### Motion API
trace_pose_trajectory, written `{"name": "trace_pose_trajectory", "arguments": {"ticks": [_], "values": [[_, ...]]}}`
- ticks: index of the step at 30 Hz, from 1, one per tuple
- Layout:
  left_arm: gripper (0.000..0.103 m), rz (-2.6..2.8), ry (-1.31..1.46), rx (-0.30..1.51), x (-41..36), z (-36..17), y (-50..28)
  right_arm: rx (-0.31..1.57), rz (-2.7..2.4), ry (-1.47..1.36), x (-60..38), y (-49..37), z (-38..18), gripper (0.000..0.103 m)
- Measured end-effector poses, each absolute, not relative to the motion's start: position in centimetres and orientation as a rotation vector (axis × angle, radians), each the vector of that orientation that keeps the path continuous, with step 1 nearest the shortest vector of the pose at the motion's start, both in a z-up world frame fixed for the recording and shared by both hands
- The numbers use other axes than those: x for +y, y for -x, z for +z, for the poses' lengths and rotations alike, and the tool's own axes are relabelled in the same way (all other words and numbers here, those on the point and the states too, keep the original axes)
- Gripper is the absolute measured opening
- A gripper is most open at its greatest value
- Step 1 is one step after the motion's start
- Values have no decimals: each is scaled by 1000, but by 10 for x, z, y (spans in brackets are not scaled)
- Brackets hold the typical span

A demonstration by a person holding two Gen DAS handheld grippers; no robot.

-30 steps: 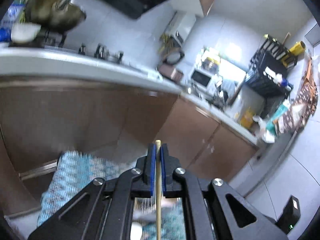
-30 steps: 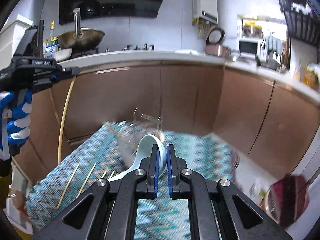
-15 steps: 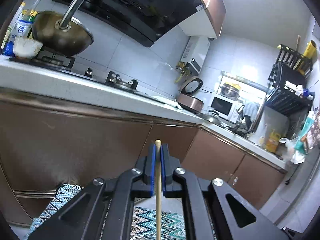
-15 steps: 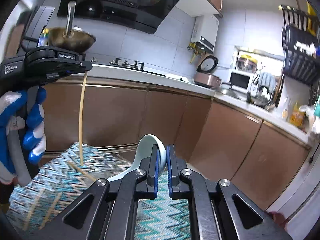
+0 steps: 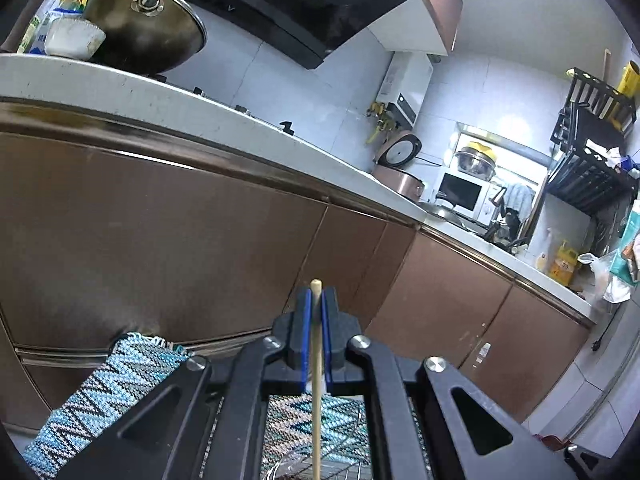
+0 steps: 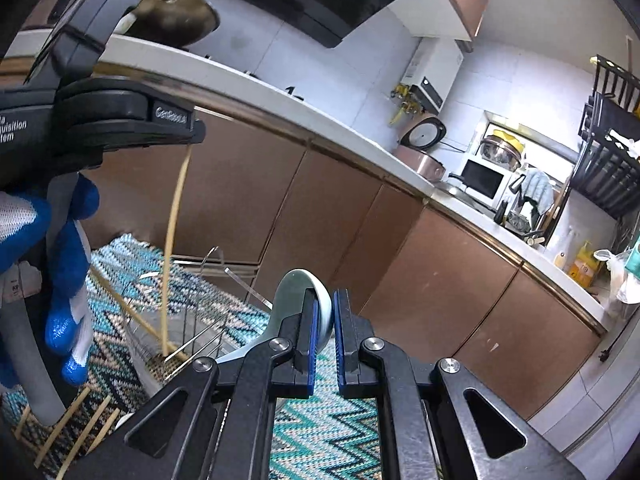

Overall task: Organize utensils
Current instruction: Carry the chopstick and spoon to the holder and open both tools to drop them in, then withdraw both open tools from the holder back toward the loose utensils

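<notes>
My left gripper (image 5: 316,300) is shut on a wooden chopstick (image 5: 316,380) that hangs straight down; in the right wrist view (image 6: 196,132) its lower tip (image 6: 165,344) sits inside a wire utensil rack (image 6: 192,320), beside another chopstick (image 6: 132,312) leaning there. My right gripper (image 6: 325,312) is shut on a pale blue ceramic spoon (image 6: 292,300), held bowl up above the zigzag cloth (image 6: 332,432), just right of the rack. Several more chopsticks (image 6: 76,428) lie on the cloth at lower left.
Brown kitchen cabinets (image 5: 168,240) and a white counter (image 5: 168,96) stand close behind. A wok (image 5: 148,28) and a bowl (image 5: 72,38) sit on the stove. A rice cooker (image 5: 396,168) and a microwave (image 5: 460,194) stand farther right.
My left gripper has lowered the chopstick until its tip is inside the wire rack. My right gripper has moved closer to the rack with the spoon.
</notes>
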State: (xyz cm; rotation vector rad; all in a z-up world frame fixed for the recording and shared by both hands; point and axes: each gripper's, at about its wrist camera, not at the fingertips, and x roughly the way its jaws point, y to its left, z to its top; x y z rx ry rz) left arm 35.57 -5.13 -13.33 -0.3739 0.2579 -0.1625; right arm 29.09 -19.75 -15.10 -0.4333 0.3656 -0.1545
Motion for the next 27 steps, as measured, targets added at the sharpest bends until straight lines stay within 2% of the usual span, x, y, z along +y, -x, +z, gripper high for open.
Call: {"name": "trace_pose_trajectory", "arguments": {"ticks": [2,4,5,6,7,10,12,15,18,27], "values": [[6,-167,374,262,-48,-133,-350,377,-144,417,-198,-288,-153,10],[8,-168,367,266,-44,-130,-345,382,-144,404,-198,-284,-153,20],[9,-169,369,267,-41,-127,-342,383,-137,393,-199,-282,-152,29],[14,-170,371,266,-38,-125,-339,381,-135,385,-199,-280,-150,36],[22,-167,372,262,-34,-121,-334,380,-136,382,-198,-278,-149,39],[37,-156,360,253,-26,-111,-317,377,-134,355,-199,-270,-142,47],[42,-148,336,255,-21,-103,-304,374,-132,315,-200,-262,-137,58],[51,-136,299,258,-14,-93,-287,357,-130,211,-211,-247,-126,69],[54,-124,265,264,-8,-87,-267,341,-136,142,-218,-231,-114,78],[56,-111,253,234,15,-61,-210,266,-156,89,-218,-185,-83,84]]}}
